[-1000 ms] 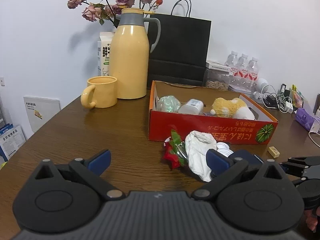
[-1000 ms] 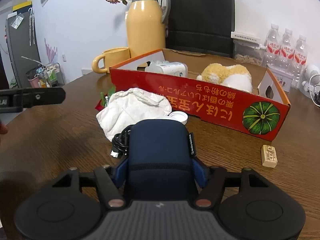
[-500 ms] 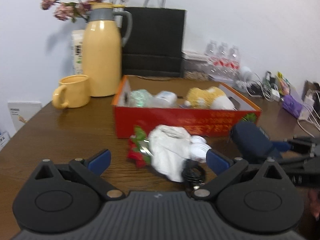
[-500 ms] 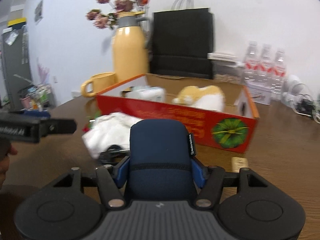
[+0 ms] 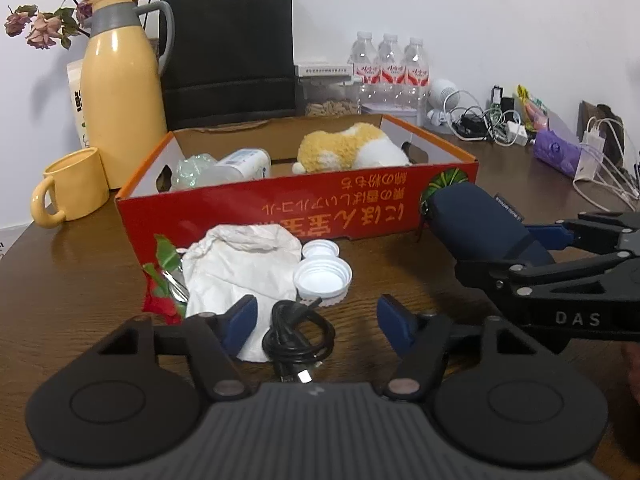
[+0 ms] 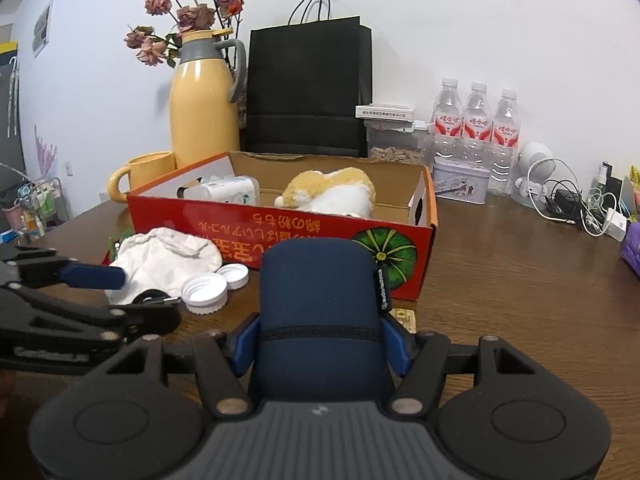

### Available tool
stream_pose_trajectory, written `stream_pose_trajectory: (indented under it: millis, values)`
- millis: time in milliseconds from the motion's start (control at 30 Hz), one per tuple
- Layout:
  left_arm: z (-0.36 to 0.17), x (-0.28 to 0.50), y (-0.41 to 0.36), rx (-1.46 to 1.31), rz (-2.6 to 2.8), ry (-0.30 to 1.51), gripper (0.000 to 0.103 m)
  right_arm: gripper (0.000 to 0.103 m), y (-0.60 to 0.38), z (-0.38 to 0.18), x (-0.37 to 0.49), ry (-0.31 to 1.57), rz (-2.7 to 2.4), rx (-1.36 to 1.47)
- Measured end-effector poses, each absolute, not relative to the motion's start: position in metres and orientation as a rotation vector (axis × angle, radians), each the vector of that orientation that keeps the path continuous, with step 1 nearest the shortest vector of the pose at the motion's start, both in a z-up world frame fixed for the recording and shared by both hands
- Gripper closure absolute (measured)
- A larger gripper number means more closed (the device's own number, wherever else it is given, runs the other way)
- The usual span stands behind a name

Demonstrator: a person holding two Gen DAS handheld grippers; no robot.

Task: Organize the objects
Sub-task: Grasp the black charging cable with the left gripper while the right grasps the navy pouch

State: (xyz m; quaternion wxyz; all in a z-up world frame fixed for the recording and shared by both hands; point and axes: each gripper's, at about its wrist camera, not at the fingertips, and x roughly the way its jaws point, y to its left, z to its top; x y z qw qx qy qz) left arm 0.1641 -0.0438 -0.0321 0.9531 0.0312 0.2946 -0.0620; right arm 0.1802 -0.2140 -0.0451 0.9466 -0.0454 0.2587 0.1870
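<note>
My right gripper (image 6: 320, 346) is shut on a dark blue pouch (image 6: 320, 304) and holds it above the table in front of the red cardboard box (image 6: 304, 236); the pouch also shows in the left wrist view (image 5: 480, 228). The box (image 5: 280, 216) holds a plush toy (image 5: 348, 148), a white bottle (image 5: 244, 164) and a clear crumpled item. My left gripper (image 5: 314, 320) is open over a coiled black cable (image 5: 298, 334). A white cloth bag (image 5: 240, 264), two white lids (image 5: 322, 276) and a red-green item (image 5: 160, 280) lie before the box.
A yellow thermos (image 5: 120, 100), yellow mug (image 5: 72, 190), black paper bag (image 5: 228, 52) and dried flowers stand behind the box. Water bottles (image 6: 476, 120), a tin, chargers and cables (image 6: 576, 204) fill the back right. A small tan block (image 6: 404, 316) lies by the pouch.
My right gripper lifted the blue pouch off the table and moved it right. The left gripper moved forward over the black cable, which the pouch had hidden.
</note>
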Motion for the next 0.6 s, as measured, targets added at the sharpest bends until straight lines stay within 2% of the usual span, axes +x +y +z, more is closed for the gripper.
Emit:
stream_pose_trajectory:
  millis: [67,200,300,600]
  values:
    - [-0.0349,0.1661,-0.0439,0.066,-0.127,0.614,0.048,0.041,-0.2128,-0.0458,0.1796,0.526,0.383,-0.095]
    - [-0.0393,0.1659,-0.0455,0.070,-0.117,0.626,0.052,0.041,-0.2102,-0.0481,0.1787,0.529,0.389,-0.104]
    - [-0.0411,0.1661,-0.0476,0.085,-0.108,0.629,0.063,0.041,-0.2083,-0.0495,0.1782,0.530,0.394,-0.112]
    - [-0.0361,0.1625,-0.0447,0.057,-0.125,0.605,0.065,0.041,-0.2050,-0.0502,0.1759,0.521,0.394,-0.126]
